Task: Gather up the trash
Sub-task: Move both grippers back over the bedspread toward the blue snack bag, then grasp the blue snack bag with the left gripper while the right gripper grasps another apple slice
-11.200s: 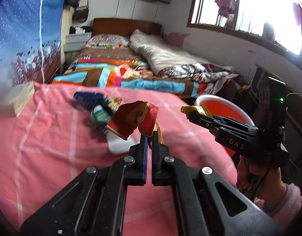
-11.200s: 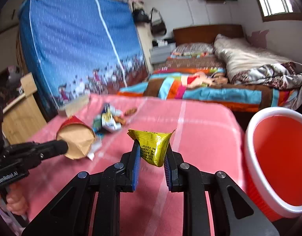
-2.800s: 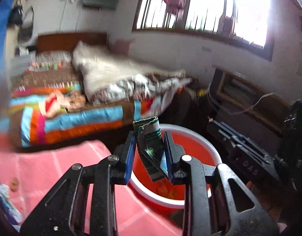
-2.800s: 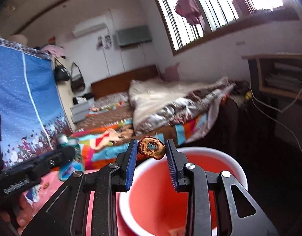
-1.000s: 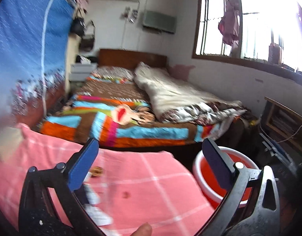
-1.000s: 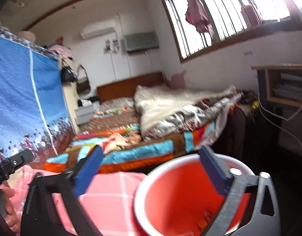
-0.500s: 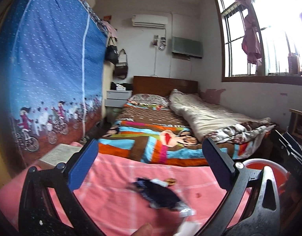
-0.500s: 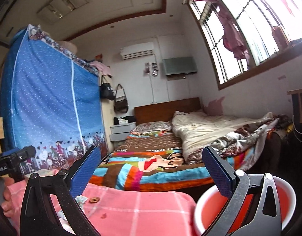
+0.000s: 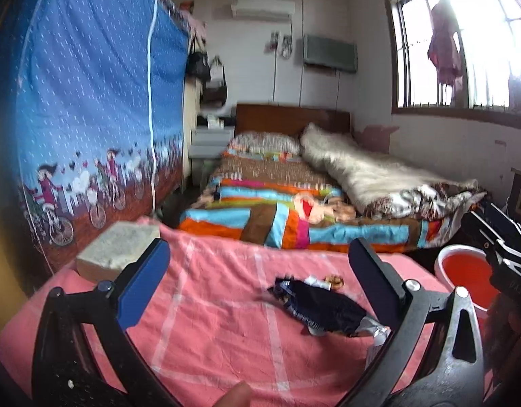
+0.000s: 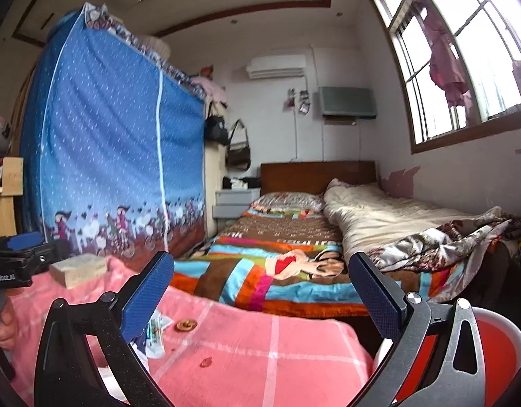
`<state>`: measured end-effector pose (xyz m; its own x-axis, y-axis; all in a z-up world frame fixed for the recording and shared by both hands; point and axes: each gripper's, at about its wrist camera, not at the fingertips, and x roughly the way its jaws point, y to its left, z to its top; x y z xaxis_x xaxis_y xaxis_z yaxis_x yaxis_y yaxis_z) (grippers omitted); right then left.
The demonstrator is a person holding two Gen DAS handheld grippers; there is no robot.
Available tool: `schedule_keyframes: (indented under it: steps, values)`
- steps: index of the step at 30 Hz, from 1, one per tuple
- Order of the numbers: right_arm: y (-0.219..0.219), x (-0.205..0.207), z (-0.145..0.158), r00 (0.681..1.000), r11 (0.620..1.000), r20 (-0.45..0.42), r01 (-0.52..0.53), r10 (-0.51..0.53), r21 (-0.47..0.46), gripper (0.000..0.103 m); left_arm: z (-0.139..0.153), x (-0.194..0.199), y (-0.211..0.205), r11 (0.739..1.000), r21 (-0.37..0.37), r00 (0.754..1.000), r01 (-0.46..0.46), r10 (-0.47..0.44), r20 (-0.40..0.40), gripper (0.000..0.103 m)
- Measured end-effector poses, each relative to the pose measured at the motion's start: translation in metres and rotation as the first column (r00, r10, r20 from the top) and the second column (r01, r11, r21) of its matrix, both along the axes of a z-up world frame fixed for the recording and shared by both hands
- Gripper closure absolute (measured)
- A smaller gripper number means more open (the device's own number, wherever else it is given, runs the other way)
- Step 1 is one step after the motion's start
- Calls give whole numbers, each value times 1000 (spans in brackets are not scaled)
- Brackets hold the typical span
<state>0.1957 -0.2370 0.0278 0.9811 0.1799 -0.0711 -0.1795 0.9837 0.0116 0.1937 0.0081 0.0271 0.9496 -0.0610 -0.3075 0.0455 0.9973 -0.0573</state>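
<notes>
My left gripper [image 9: 260, 281] is wide open and empty above the pink tablecloth [image 9: 209, 332]. A dark blue snack wrapper [image 9: 320, 308] lies on the cloth between its fingers, toward the right one, with a small brown ring snack [image 9: 335, 280] just behind it. My right gripper [image 10: 260, 298] is wide open and empty too. In its view a ring snack [image 10: 186, 324], a red crumb [image 10: 205, 362] and a wrapper [image 10: 156, 334] lie on the cloth. The red bucket [image 10: 508, 346] stands at the right, below the table edge; the left wrist view shows it [image 9: 464, 271] too.
A pale book-like block [image 9: 119, 249] sits at the table's far left corner. A bed with a striped quilt [image 9: 294, 217] lies beyond the table. A blue printed wardrobe [image 9: 84, 118] stands on the left. The right gripper's body [image 9: 498, 254] shows above the bucket.
Both grippers dropped their trash into the red bucket and opened wide. Both then swung left, back toward the pink table, and the dark wrapper now lies closer to my left gripper.
</notes>
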Motion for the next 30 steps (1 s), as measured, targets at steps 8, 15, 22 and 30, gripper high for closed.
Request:
schedule_keyframes:
  steps: [8,15,22,30]
  values:
    - [9,23,-10,993,999,-113,-27,24,-24,1,-19,38,-10,995,-66,969,75,-89,-230,0]
    - [9,49,-18,963,997,-257,-82,77,-9,16,-29,52,-33,977,-126,912,171,-205,-356,15]
    - [8,60,-26,934,996,-346,-91,87,4,30,-33,59,-57,954,-222,834,200,-285,-472,16]
    - [6,68,-31,904,992,-410,-121,118,17,31,-49,64,-61,977,-150,783,150,-210,-585,52]
